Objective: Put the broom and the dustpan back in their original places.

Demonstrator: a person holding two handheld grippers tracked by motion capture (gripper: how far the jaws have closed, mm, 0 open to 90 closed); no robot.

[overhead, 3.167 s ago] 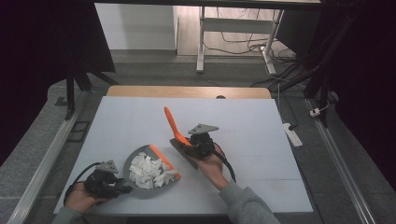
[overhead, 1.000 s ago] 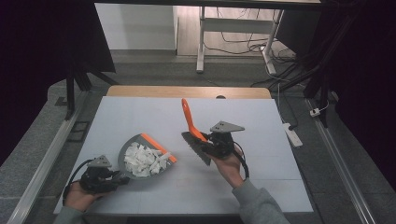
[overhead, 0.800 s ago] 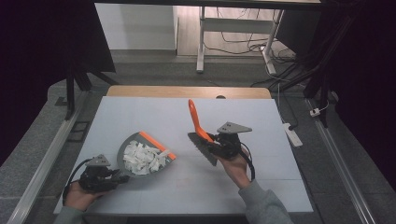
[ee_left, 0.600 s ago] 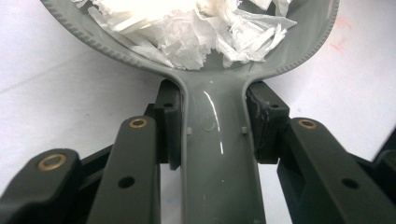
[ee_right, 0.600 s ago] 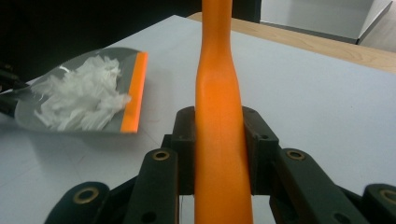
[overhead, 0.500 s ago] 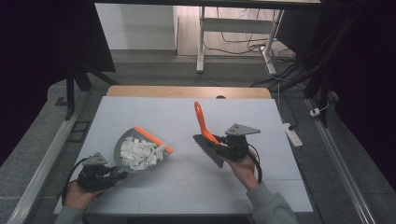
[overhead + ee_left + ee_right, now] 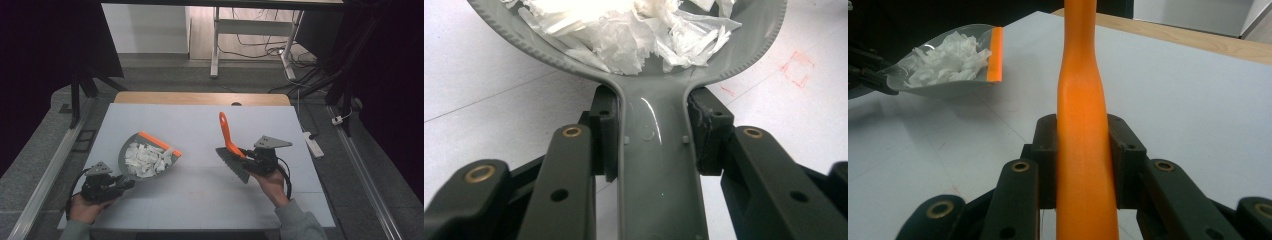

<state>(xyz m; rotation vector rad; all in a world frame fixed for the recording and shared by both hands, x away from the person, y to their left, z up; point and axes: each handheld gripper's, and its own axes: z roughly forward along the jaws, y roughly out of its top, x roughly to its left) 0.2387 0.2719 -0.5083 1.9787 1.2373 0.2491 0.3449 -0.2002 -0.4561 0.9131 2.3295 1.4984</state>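
Left gripper (image 7: 116,184) fingers clamp the dustpan (image 7: 146,159) handle; right gripper (image 7: 249,159) fingers clamp the brush (image 7: 229,145), well right of the pan, handle pointing away.

No legible text, label, brand, number or sign appears on any surface. The only marking found is a faint red pen mark, a rough small square outline with short strokes beside it, on the white table top (image 7: 796,70), seen in the left gripper view to the right of the grey plastic dustpan (image 7: 654,150); it forms no readable character. The dustpan handle carries small moulded dimples, none of them lettering.
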